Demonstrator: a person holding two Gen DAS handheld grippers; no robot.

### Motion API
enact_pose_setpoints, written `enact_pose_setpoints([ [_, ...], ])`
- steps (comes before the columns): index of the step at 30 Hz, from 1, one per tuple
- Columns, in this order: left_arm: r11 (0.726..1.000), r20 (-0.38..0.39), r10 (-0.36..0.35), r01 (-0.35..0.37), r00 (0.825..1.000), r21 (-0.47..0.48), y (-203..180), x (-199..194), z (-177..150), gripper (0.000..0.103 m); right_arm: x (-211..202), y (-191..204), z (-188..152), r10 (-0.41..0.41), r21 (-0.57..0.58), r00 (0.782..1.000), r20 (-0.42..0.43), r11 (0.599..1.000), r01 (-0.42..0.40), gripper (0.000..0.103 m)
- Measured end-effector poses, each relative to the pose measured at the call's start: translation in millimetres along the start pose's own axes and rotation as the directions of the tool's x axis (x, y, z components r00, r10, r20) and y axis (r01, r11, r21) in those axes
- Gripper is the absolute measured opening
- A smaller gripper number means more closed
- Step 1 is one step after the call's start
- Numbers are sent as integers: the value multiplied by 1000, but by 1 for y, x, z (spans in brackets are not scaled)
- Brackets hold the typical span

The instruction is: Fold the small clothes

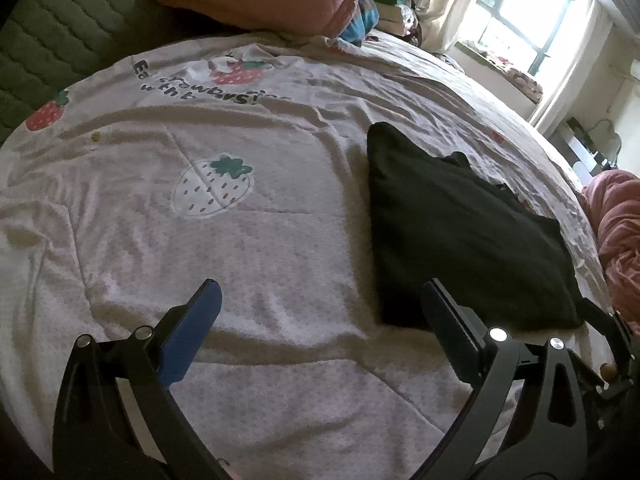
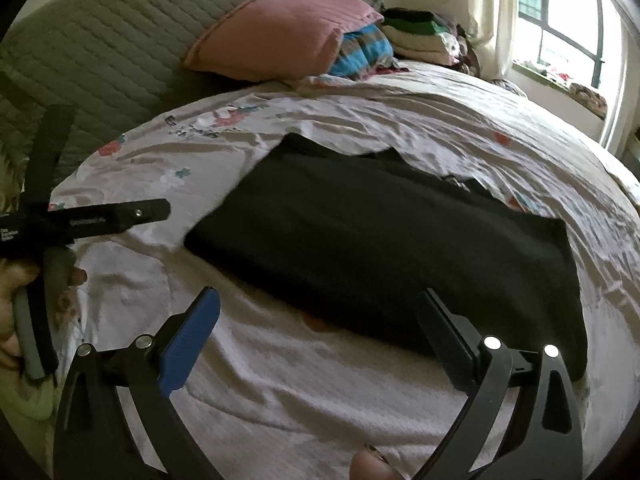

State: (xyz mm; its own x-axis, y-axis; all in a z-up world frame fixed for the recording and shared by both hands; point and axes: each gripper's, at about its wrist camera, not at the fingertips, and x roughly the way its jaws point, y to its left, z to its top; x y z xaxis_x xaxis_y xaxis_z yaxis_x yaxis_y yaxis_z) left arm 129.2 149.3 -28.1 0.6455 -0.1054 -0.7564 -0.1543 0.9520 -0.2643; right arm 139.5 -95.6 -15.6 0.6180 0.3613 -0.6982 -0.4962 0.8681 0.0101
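A black garment (image 2: pixel 380 248) lies folded into a flat rectangle on the bed sheet. It also shows in the left wrist view (image 1: pixel 456 232), to the right. My left gripper (image 1: pixel 320 292) is open and empty above bare sheet, its right finger at the garment's near left corner. My right gripper (image 2: pixel 318 300) is open and empty, hovering just in front of the garment's near edge. The left gripper's body (image 2: pixel 100 218) shows at the left of the right wrist view, held by a hand.
The white sheet with strawberry prints (image 1: pixel 212 192) covers the bed. A pink pillow (image 2: pixel 280 28) and a pile of clothes (image 2: pixel 416 36) lie at the head by the green quilted headboard (image 2: pixel 100 40). A window (image 2: pixel 560 20) is at the right. Pink fabric (image 1: pixel 616 232) lies at the right edge.
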Motion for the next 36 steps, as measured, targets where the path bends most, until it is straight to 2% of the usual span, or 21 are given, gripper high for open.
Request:
enact_pose_setpoints([
  [10,999,-11,-32,32,999,0,-8,8,20,93,21,26,11,13,-84,1000,-19,996,-15,98],
  [14,1000,-5,-5,5,1000,5,-9,14,34,93,33,37,12,9,-128,999,-33,992,-13,98],
  [21,999,-25,25,-25,999,28,-13,30,51,93,63,54,13,-73,-230,996,-43,971,61,98],
  [26,998,-35,37,-35,999,42,-16,42,61,93,92,59,9,-160,-306,985,-72,943,131,98],
  [36,998,-76,44,-41,996,37,-22,73,68,93,124,61,17,-188,-335,980,-70,930,154,98],
])
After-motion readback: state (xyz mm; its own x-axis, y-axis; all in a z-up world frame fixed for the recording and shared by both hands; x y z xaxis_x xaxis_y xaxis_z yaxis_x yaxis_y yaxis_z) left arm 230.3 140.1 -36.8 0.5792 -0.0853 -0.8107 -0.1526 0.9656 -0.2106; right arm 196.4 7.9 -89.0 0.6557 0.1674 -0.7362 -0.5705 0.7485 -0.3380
